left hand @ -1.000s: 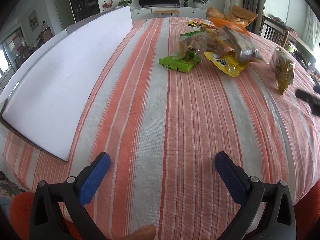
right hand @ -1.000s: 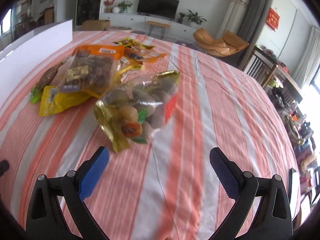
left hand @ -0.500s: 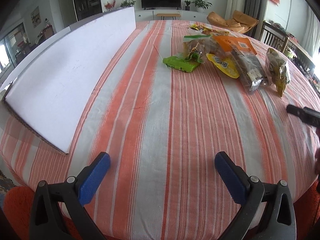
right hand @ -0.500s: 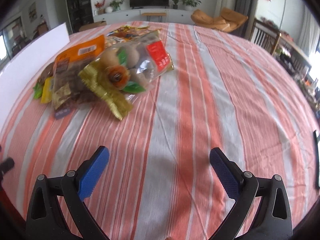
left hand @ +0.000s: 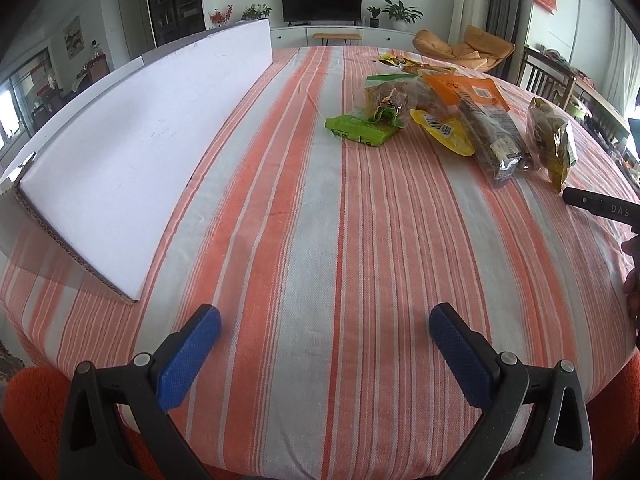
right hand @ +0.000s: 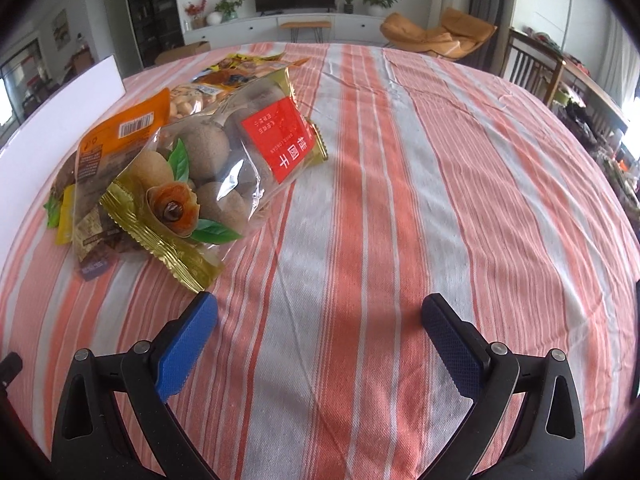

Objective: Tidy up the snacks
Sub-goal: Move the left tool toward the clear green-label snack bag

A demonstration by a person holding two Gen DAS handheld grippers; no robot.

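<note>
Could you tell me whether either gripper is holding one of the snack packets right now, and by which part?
Nothing is held: the left gripper and right gripper are both open over bare tablecloth.

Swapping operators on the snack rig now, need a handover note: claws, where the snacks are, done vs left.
Left claw: open, empty, low over bare striped tablecloth at the near edge.
Right claw: open, empty, its left finger just short of the longan bag's gold corner; not touching, as far as I can tell.
Snacks: one loose pile. Longan bag is nearest the right claw and overlaps the orange bag; yellow pouch and green packet lie on the far side.
White board stands along the left edge.
Done: nothing sorted yet.
Left: everything; the longan bag is probably the easiest first pick.
</note>
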